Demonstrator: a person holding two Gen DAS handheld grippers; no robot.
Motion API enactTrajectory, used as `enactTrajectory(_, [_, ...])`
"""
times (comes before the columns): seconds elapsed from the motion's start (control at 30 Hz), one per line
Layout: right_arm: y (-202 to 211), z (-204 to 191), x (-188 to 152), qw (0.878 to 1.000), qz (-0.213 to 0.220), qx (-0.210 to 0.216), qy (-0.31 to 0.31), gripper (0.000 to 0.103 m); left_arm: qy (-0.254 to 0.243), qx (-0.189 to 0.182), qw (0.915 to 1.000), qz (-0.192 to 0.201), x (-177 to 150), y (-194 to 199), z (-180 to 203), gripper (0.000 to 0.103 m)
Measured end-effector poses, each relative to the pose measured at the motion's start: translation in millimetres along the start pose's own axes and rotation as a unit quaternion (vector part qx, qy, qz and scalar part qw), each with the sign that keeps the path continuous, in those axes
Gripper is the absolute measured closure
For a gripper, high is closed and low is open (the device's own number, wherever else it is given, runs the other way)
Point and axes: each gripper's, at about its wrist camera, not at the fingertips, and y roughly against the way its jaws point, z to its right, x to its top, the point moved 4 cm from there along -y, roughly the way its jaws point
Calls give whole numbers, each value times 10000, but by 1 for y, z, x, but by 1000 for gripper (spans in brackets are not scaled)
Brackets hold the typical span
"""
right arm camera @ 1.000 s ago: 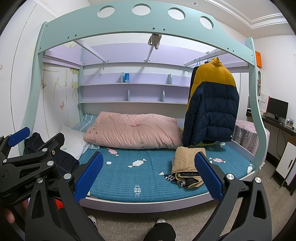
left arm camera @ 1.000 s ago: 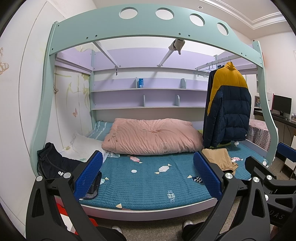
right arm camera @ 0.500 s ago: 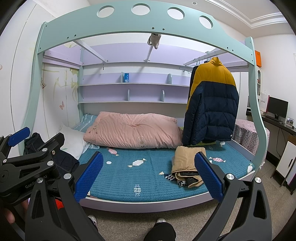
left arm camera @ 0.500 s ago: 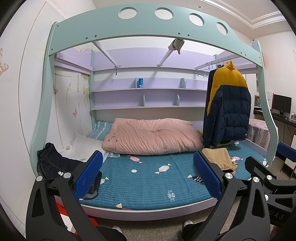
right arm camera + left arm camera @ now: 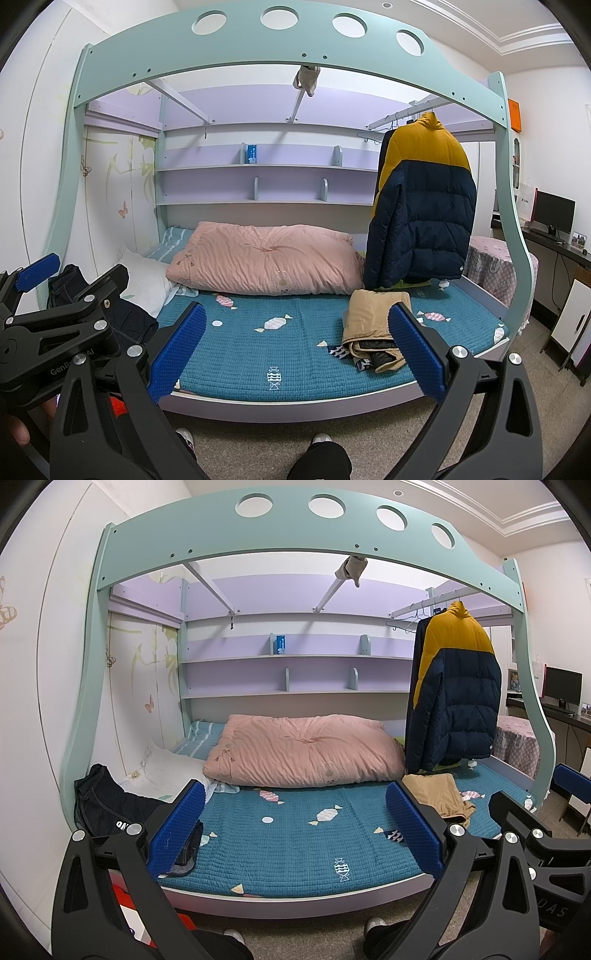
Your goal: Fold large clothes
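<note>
A yellow and navy puffer jacket [image 5: 456,698] [image 5: 421,206] hangs from a rail over the right end of the bed. Below it, a folded tan garment [image 5: 437,797] [image 5: 373,325] lies on the teal quilted mattress [image 5: 295,834] [image 5: 266,347]. Dark denim clothes [image 5: 107,805] [image 5: 125,317] are heaped at the bed's left end. Both grippers are held in front of the bed, well short of the clothes. My left gripper [image 5: 295,830] is open and empty. My right gripper [image 5: 295,347] is open and empty too.
A pink duvet [image 5: 303,749] and a white pillow [image 5: 166,771] lie at the back of the mattress. The mint bed frame [image 5: 280,539] arches overhead, with purple shelves behind. A desk with a monitor [image 5: 552,214] stands at right. A person's feet [image 5: 317,439] show on the floor.
</note>
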Motion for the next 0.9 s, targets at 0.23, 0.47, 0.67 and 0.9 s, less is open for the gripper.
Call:
enactTrajectory(0.23, [0, 1, 0, 10000, 0, 2, 2, 7, 2, 7, 10000, -4, -1, 1, 1, 5])
enactTrajectory(0.47, [0, 0, 0, 10000, -5, 1, 0, 7, -3, 7, 10000, -2, 0, 0, 1, 5])
enactTrajectory(0.67, [1, -1, 0, 10000, -23, 1, -10, 7, 4, 11, 10000, -14, 0, -2, 0, 5])
enactTrajectory(0.9, [-6, -3, -4, 10000, -62, -12, 6, 7, 80, -58, 9999, -78, -5, -14, -10, 5])
